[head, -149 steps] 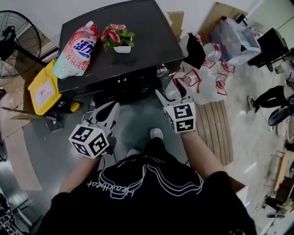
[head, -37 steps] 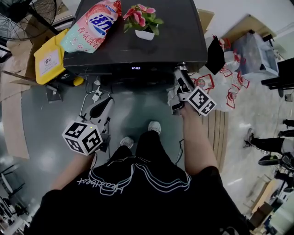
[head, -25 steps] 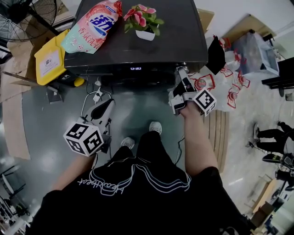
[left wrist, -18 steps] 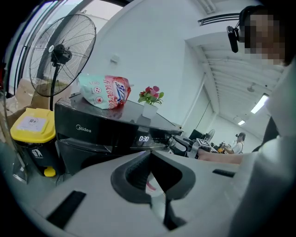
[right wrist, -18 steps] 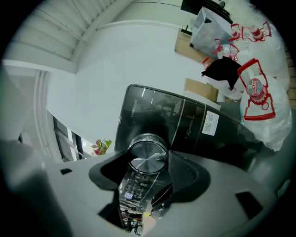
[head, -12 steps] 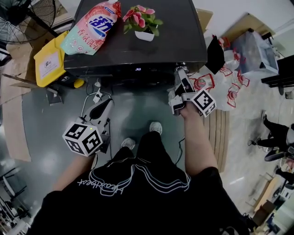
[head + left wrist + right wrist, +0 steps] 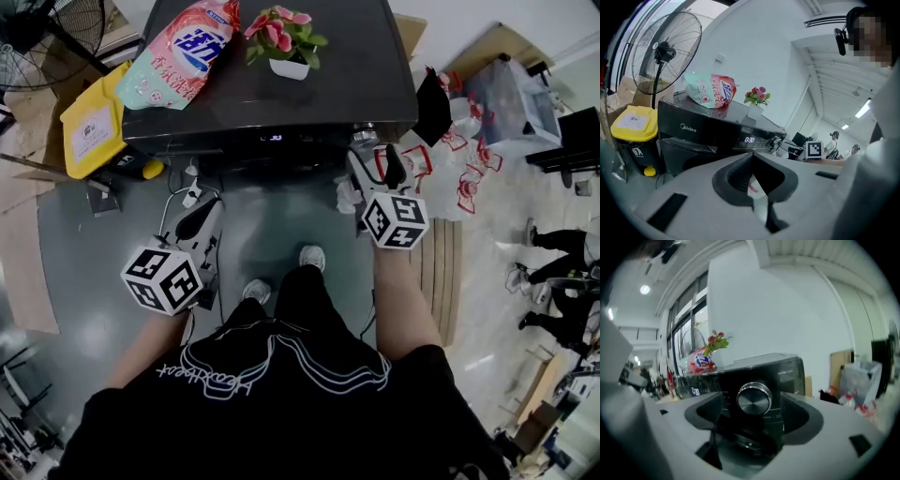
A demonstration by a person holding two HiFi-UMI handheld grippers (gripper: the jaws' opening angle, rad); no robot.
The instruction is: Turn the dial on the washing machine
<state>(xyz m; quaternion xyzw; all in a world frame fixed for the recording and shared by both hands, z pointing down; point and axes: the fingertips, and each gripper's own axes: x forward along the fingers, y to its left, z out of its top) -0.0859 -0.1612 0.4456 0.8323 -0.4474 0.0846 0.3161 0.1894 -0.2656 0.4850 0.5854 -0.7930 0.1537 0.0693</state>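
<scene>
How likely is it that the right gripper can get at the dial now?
Likely yes. The right gripper faces the dial head-on; its jaws have just been opening and flank it, nothing in the way.

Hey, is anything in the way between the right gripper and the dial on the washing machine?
Nothing visible. In the right gripper view the dial sits framed between the jaws of the right gripper, which have just been opening and stand clear of it; nothing else is in the gap.

head: overhead, down | gripper views: low, forward — all share washing machine [image 7: 347,56]
</scene>
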